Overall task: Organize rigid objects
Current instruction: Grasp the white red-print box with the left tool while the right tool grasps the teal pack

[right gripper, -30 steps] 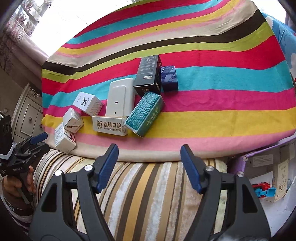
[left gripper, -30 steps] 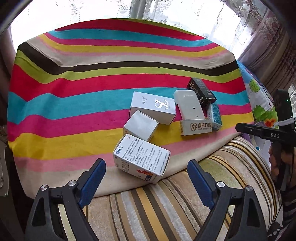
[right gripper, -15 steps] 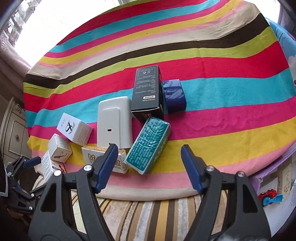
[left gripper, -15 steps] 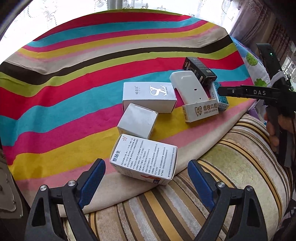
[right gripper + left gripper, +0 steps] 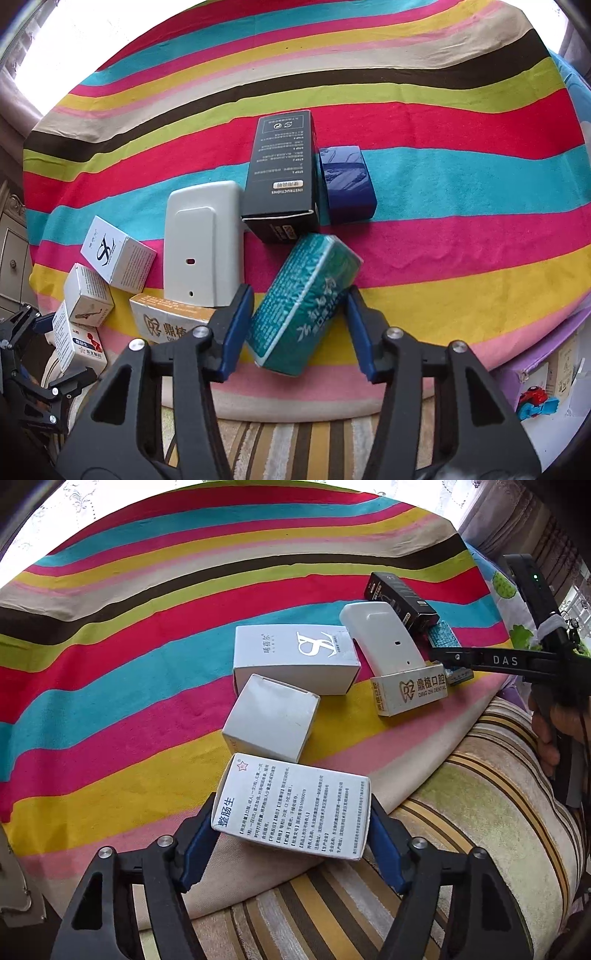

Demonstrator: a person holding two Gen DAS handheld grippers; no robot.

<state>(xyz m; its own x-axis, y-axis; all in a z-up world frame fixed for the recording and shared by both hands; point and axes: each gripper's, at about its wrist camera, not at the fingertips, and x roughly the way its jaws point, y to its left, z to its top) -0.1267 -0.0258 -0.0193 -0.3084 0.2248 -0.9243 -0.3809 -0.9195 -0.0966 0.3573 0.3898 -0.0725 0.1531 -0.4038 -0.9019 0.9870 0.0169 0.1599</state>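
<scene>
Several boxes lie on a striped cloth (image 5: 129,635). My left gripper (image 5: 291,823) is open, its blue pads on either side of a white medicine box with Chinese print (image 5: 295,808); contact cannot be told. My right gripper (image 5: 299,317) is open around a teal packet (image 5: 303,299), with gaps on both sides. Behind it lie a black box (image 5: 282,173), a dark blue box (image 5: 347,184) and a white plastic case (image 5: 201,247). A small white cube box (image 5: 271,716) and a white logo box (image 5: 295,657) lie beyond the medicine box.
A tan dental box (image 5: 410,694) lies by the white case. A striped cushion (image 5: 480,812) runs along the cloth's near edge. A cabinet (image 5: 11,251) stands at the left, and toys and cartons (image 5: 539,402) lie at the lower right.
Both grippers have moved forward. The left now straddles the white medicine box and the right straddles the teal packet. The boxes have not shifted.
</scene>
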